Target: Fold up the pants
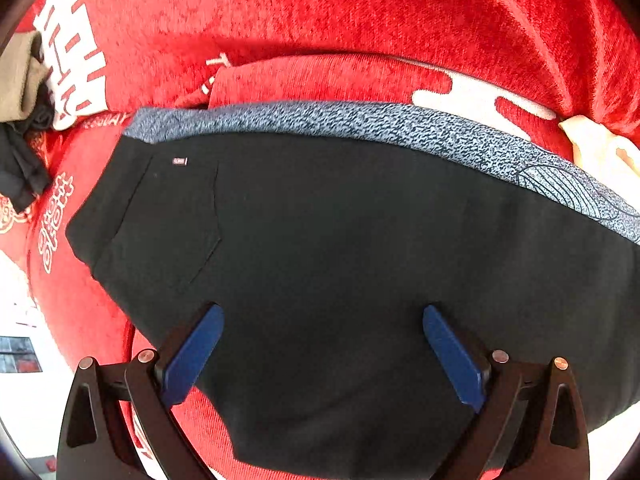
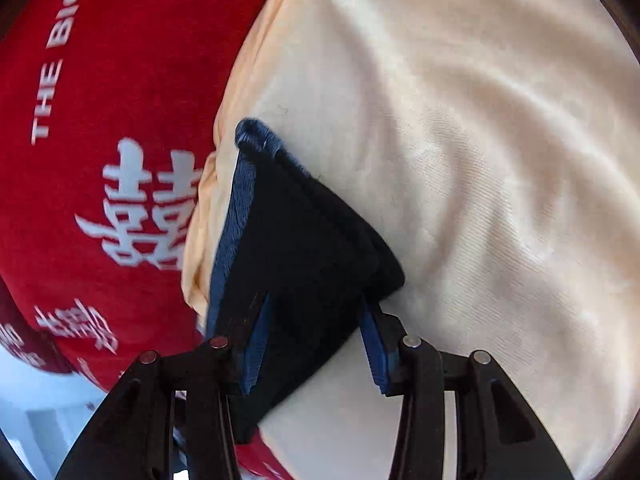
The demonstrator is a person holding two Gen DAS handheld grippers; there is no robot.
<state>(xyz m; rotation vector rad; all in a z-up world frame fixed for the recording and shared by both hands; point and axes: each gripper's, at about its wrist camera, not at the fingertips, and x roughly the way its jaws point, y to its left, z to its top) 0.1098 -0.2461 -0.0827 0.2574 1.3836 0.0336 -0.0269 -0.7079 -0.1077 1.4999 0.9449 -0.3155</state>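
Note:
Black pants (image 1: 340,248) lie flat on a red blanket in the left wrist view, with a back pocket and small label at the left and a speckled blue-grey inner layer (image 1: 360,124) along the far edge. My left gripper (image 1: 322,354) is open above the pants, with nothing between its blue pads. My right gripper (image 2: 316,344) is shut on a folded end of the black pants (image 2: 296,248), whose blue fleece lining (image 2: 236,208) shows along its left edge. The held end sits over a cream cloth.
A red blanket (image 1: 320,16) with white characters (image 2: 140,208) covers the surface. A cream cloth (image 2: 480,140) lies at the right, also in the left wrist view (image 1: 600,148). Tan and dark garments (image 1: 20,92) lie at the far left. A pale floor (image 1: 24,400) lies beyond the blanket edge.

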